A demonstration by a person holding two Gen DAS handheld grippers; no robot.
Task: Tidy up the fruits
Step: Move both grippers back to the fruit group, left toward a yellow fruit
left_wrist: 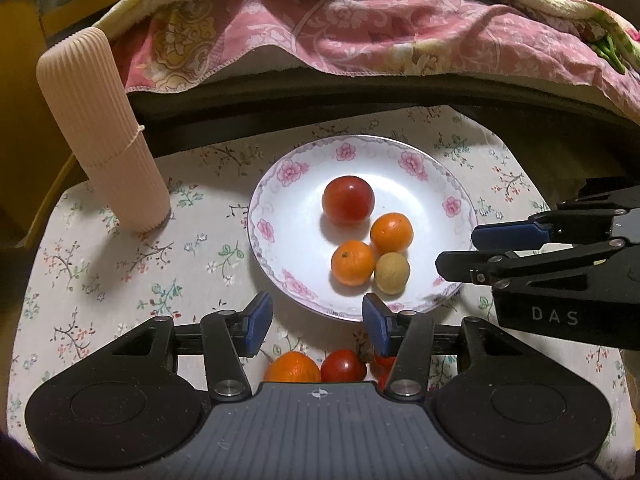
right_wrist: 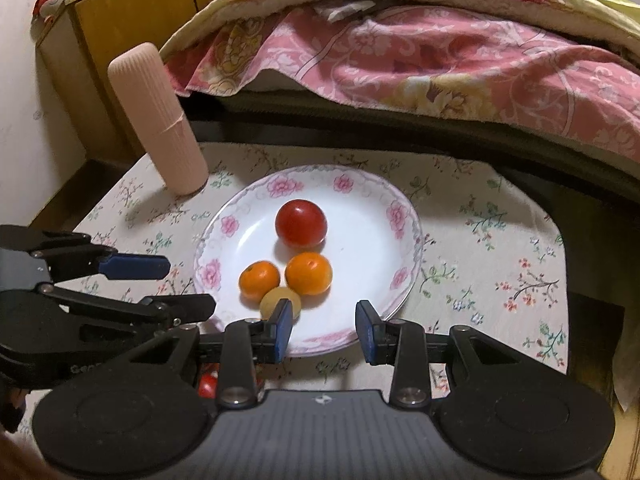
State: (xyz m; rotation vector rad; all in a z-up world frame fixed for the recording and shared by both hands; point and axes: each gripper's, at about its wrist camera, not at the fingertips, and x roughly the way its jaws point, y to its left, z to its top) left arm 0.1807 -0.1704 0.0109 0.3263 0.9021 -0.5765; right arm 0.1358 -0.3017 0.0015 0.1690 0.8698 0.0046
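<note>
A white plate with pink flowers [left_wrist: 280, 208] [right_wrist: 360, 216] holds a red tomato [left_wrist: 348, 200] [right_wrist: 301, 224], two oranges [left_wrist: 391, 233] [left_wrist: 352, 262] [right_wrist: 309, 273] [right_wrist: 259, 280] and a small tan fruit [left_wrist: 392, 273] [right_wrist: 276, 300]. My left gripper [left_wrist: 318, 324] is open and empty at the plate's near rim; below it on the cloth lie an orange [left_wrist: 294, 368] and a tomato [left_wrist: 343, 366]. My right gripper [right_wrist: 324, 330] is open and empty over the plate's near rim. It shows at the right in the left wrist view [left_wrist: 460, 250]. The left gripper shows at the left in the right wrist view [right_wrist: 188, 286].
A tall ribbed pink cylinder [left_wrist: 100, 128] [right_wrist: 158, 120] stands on the floral tablecloth [left_wrist: 120, 264] [right_wrist: 480, 240] left of the plate. A bed with a pink quilt [left_wrist: 360, 28] [right_wrist: 400, 48] lies behind the table. A wooden cabinet [right_wrist: 120, 20] stands at the back left.
</note>
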